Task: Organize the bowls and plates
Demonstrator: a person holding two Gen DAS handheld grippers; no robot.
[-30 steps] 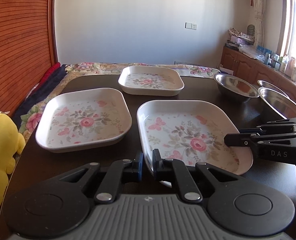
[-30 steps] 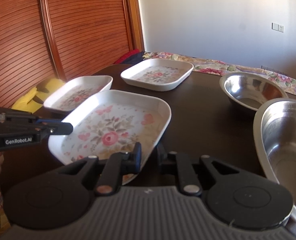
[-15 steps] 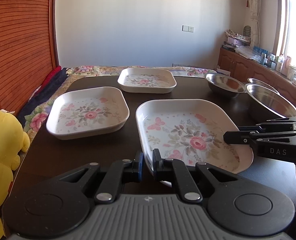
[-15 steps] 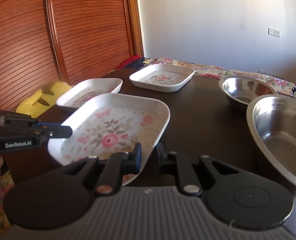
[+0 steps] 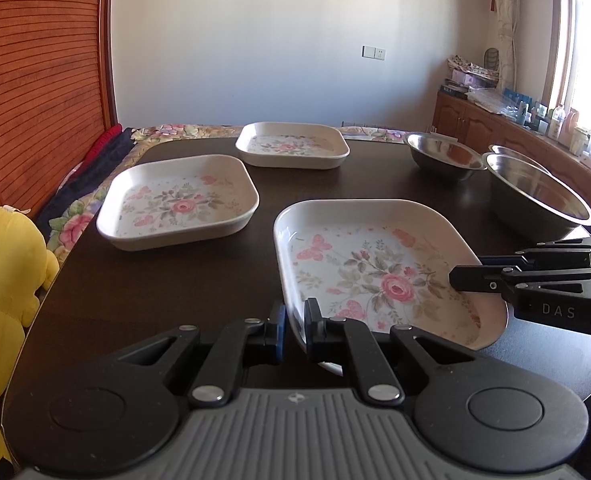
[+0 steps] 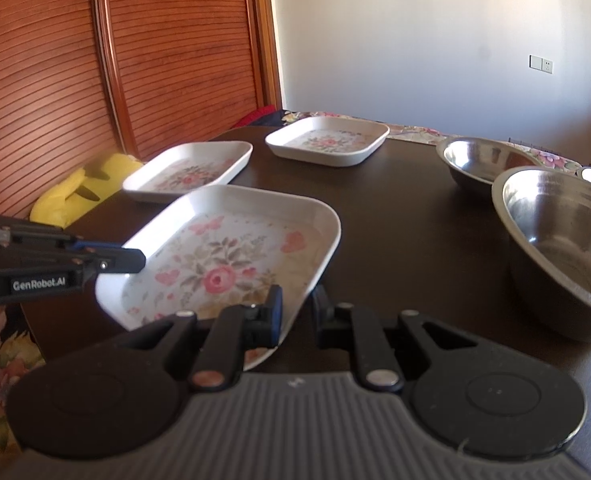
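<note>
Dark table (image 5: 155,300) bears floral plates (image 5: 179,202), steel bowls (image 5: 443,154).

Ahead of left gripper (image 5: 294,322): bare table (image 5: 155,280), then two plates (image 5: 177,201) (image 5: 292,145); right of right gripper (image 6: 297,307): three bowls (image 6: 559,240) block, dark gap between open

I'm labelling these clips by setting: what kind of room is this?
Most likely a lived-in home room used for dining: a dark dining table set with floral plates, a wooden sideboard cluttered with household items under a curtained window, and a yellow plush toy beside the table.
</note>
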